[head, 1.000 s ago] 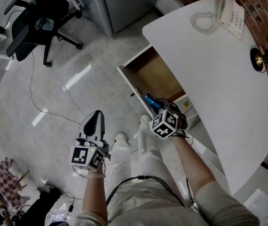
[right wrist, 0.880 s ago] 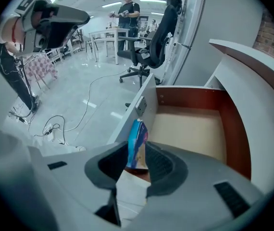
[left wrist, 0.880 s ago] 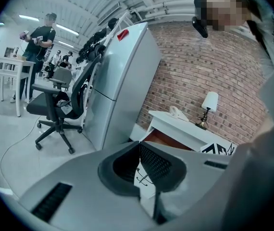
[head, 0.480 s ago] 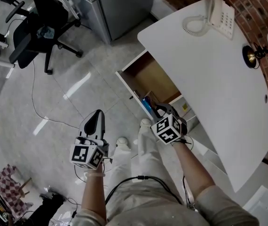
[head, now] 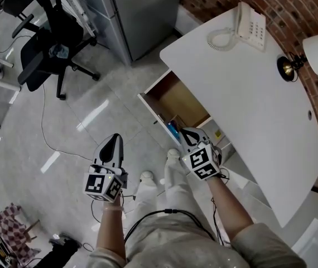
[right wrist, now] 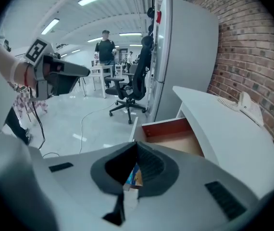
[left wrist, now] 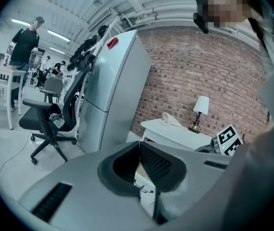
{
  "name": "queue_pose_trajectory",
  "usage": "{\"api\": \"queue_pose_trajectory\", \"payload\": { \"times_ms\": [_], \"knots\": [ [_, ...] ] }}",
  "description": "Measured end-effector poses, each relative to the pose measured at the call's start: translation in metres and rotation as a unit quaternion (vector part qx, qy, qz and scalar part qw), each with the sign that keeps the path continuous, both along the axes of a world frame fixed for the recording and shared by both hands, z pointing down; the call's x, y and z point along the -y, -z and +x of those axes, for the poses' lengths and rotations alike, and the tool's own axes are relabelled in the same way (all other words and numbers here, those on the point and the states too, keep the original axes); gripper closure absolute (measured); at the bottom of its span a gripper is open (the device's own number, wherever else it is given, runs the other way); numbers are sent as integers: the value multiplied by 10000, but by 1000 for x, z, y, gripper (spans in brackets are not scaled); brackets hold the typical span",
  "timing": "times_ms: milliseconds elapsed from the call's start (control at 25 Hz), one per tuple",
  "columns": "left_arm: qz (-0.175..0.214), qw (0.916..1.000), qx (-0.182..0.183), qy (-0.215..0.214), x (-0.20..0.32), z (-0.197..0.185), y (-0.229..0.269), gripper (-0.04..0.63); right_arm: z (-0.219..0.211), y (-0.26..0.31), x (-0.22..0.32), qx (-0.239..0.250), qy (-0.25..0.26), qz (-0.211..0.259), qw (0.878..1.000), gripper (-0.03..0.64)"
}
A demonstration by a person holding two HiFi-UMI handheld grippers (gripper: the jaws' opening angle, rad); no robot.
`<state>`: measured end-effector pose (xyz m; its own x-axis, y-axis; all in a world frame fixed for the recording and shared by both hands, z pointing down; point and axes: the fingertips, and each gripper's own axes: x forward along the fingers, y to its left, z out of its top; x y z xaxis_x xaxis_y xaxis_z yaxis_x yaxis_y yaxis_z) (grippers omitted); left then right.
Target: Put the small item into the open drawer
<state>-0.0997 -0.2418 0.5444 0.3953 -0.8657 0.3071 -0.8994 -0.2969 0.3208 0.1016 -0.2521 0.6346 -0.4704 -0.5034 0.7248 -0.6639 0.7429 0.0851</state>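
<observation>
The open drawer (head: 177, 96) juts from under the white desk (head: 259, 99), its wooden floor mostly bare. A small blue item (head: 173, 130) lies inside at the drawer's near end. My right gripper (head: 188, 134) hovers just above that near end, shut and empty. In the right gripper view the blue item (right wrist: 134, 175) shows below the closed jaws, apart from them, with the drawer (right wrist: 173, 137) beyond. My left gripper (head: 113, 140) hangs over the floor to the left, shut with nothing in it; its tips (left wrist: 138, 144) meet.
A telephone (head: 249, 20) and a lamp (head: 314, 52) stand on the desk's far side. A grey cabinet (head: 142, 10) is beyond the drawer, an office chair (head: 47, 49) at far left. A cable (head: 44, 133) runs across the floor. A person (right wrist: 105, 48) stands far off.
My right gripper has drawn back from over the drawer toward my body and its jaws have shut, leaving the blue item in the drawer. The left gripper has stayed put.
</observation>
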Motion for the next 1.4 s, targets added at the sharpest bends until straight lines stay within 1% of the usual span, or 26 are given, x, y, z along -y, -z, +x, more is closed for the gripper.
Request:
{"api": "queue_pose_trajectory", "payload": {
  "times_ms": [200,400,600,800,1040,1400],
  "knots": [
    [169,9999,20,-24,-5,2,21,589,4,39,-3,554,-234,154,9981,612],
    [402,9990,164,-108,-8,0,42,589,6,76,-1,928,-288,437,9943,612],
    [588,9980,239,-40,-15,-9,61,589,6,110,-2,1306,-399,743,9878,612],
    [660,9975,264,-43,-20,-17,77,589,11,139,-3,1535,-596,935,9819,612],
    [803,9963,308,-5,-18,-25,95,589,23,161,-4,1796,-885,1092,9736,612],
    [1123,9931,329,-15,-11,-32,126,589,37,193,-2,2208,-1312,1386,9565,612]
  ]
}}
